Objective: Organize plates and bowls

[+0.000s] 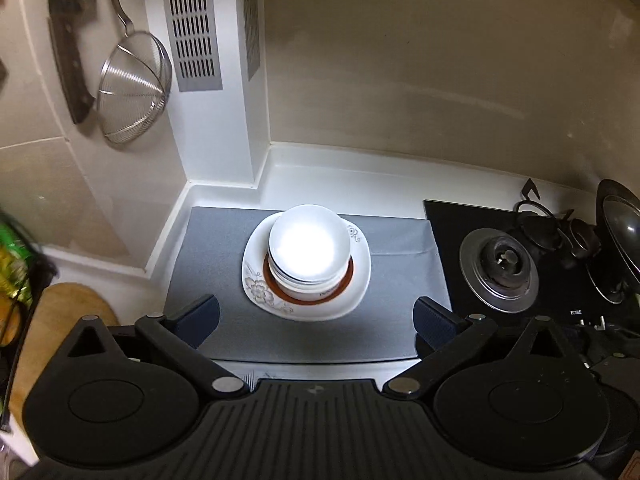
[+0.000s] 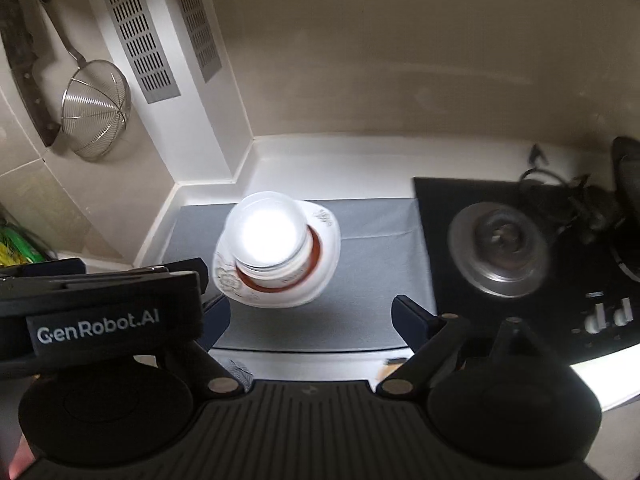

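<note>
Kitchen corner, beige tiled walls, white counter with a grey mat (image 1: 224,264) laid beside a black gas hob.

Left gripper (image 1: 318,320): jaws spread wide, nothing between them, both dark pads clear of the crockery. It hangs above the mat's near edge, angled down at the stack.

Right gripper (image 2: 310,316): jaws also wide and empty, likewise poised over the near edge of the mat. In its view the left gripper's body (image 2: 100,312) crosses the lower left, so the 2 tools sit close side by side.

Stack: white bowls (image 1: 305,254), at least 2 nested, exact count unclear under glare, sit in a red-rimmed dish (image 1: 348,276), which rests on a white flower-patterned plate (image 1: 260,292). All stand upright near the mat's centre, touched by neither tool.

Outward: gas burner (image 1: 498,270) to the right of the mat; wire-mesh skimmer (image 1: 132,88) and a dark knife (image 1: 68,60) on the left wall; a wooden board (image 1: 60,320) at lower left.

Judged step: stacking looks finished, bowls over dish over plate, both tools released and clear. No loose crockery shows elsewhere in either view.

Next move, if any: a check that the pile sits centred. Shifting it would call for a grip low on the plate rim from both sides, kept level, since the nested bowls could slide.
</note>
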Demonstrator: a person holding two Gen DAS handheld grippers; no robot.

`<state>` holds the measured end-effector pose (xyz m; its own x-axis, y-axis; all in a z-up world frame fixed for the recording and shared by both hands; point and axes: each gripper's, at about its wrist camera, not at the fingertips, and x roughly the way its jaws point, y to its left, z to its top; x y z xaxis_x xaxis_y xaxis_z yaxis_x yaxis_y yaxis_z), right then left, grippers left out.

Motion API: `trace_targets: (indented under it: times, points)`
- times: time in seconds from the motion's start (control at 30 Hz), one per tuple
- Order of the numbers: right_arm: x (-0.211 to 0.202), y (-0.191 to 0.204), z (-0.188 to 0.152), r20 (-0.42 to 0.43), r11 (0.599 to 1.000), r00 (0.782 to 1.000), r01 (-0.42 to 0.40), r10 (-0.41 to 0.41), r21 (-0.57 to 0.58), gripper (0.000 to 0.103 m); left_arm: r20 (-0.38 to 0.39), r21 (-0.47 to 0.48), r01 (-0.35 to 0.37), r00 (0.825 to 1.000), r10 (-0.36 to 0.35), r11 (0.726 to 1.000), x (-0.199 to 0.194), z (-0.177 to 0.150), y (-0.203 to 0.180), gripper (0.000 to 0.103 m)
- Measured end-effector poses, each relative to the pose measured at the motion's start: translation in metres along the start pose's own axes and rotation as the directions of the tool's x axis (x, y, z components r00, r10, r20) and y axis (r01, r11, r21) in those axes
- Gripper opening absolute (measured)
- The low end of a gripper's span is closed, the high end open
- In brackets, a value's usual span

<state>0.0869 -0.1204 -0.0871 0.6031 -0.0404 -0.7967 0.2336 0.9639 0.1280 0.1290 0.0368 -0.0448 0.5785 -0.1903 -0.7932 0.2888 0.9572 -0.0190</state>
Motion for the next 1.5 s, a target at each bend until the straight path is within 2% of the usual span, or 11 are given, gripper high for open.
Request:
trace_targets:
  times: [0.07,0.3,0.5,0.87,1.13,1.5]
  points:
    - [-0.015,-0.009,-0.004,-0.014,1.000,1.000,0.015,-0.015,-0.010,0.096,-0.013,-0.010,-0.009,1.000,0.009,1.000,-0.013,-0.005,-0.010,0.103]
    - [-0.046,-0.031,-0.020,-0.009,0.996,0.996,-0.085,0.085,-0.027,0.096,0.001,-0.013,-0.090,0.996,0.090,0.996,-0.052,-0.026,-0.033,0.103]
    - [-0.060,-0.037,-0.036,0.001,0.992,0.993,-0.114,0.115,-0.051,0.098,0.014,-0.008,-0.155,0.988,0.155,0.988,-0.071,-0.044,-0.046,0.103]
    - [-0.080,-0.052,-0.050,0.011,0.991,0.992,-0.127,0.128,-0.051,0.099,0.027,-0.020,-0.149,0.988,0.149,0.989,-0.091,-0.061,-0.063,0.103]
    - [-0.087,-0.057,-0.058,0.027,0.990,0.991,-0.128,0.130,-0.055,0.100,0.040,0.003,-0.175,0.984,0.175,0.985,-0.099,-0.067,-0.073,0.103]
    - [-0.088,-0.056,-0.061,0.021,0.989,0.990,-0.140,0.140,-0.037,0.100,0.033,0.008,-0.164,0.986,0.163,0.986,-0.100,-0.067,-0.071,0.103]
